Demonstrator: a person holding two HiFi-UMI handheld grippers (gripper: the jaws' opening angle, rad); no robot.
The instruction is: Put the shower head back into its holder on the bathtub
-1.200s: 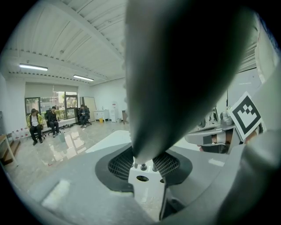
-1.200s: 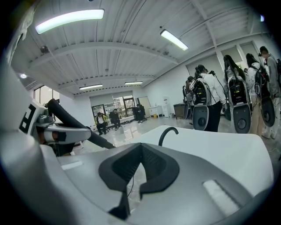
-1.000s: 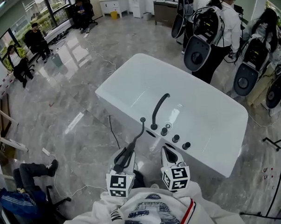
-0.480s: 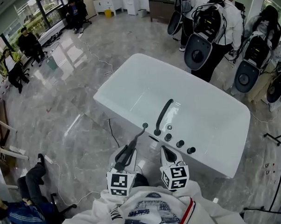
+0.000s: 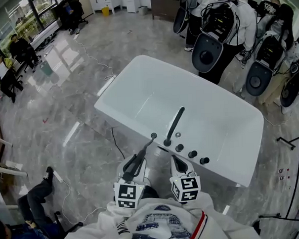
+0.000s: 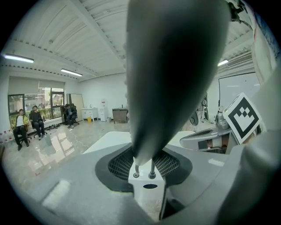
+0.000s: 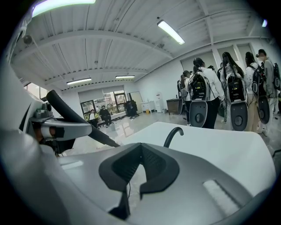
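Note:
The white bathtub (image 5: 119, 88) stands just ahead, with a black arched faucet (image 5: 173, 126) and a row of dark knobs (image 5: 192, 154) on its near rim. My left gripper (image 5: 134, 164) is shut on the dark shower head (image 5: 144, 151), whose slim handle points up towards the rim left of the faucet. In the left gripper view that handle (image 6: 175, 66) fills the middle and sits between the pads (image 6: 171, 163). To its right, my right gripper (image 5: 179, 164) is shut and empty. In the right gripper view the faucet (image 7: 172, 134) rises beyond its jaws.
Several people carrying round black devices (image 5: 208, 52) stand behind the tub at the top right. A dark cable (image 5: 116, 140) trails over the marble floor left of the tub. People sit at the far left wall (image 5: 18, 50), and one person's legs (image 5: 41, 185) lie at the lower left.
The tub has drawn a little nearer and lower in the head view as both grippers went forward. The shower head stays gripped, its tip closer to the rim.

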